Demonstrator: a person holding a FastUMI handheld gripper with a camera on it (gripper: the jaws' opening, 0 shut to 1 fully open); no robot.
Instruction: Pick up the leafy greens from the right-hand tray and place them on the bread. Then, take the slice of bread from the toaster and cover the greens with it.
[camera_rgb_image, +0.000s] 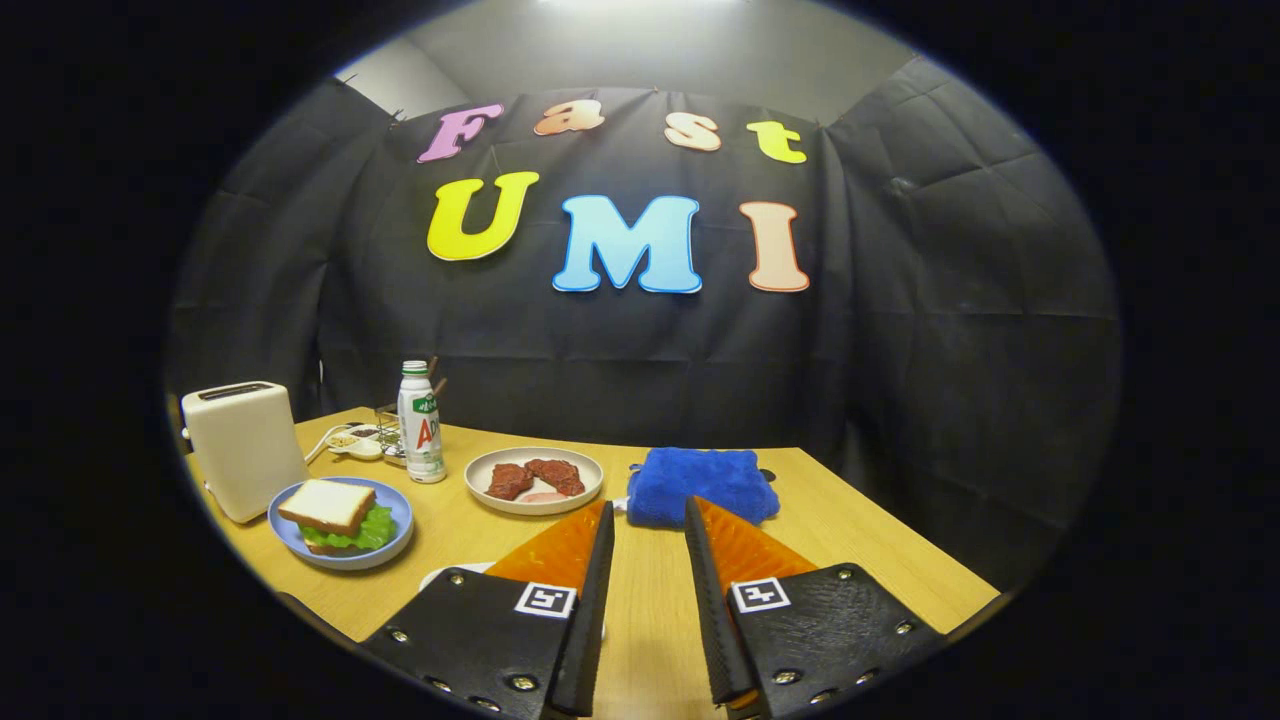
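- Tool (648, 515) released, fingers apart over bare counter (880, 560), grasping nothing
- Leafy greens (352, 534) on blue plate (345, 555), bread slice (327, 505) on top, well left of fingers
- Toaster (243, 448) just behind plate
- Blue cloth (702, 485) just ahead of fingers

Staged recording booth dressed as a breakfast table, not a real kitchen. Black cloth wall (900, 330) hung behind and around a wooden table (860, 550). Kitchen props at far left: toaster (243, 448), bottle (421, 436), plated sandwich (338, 516); meat plate (534, 480) and blue towel (702, 485) farther right. Gripper (648, 520) near, fingers apart, empty.
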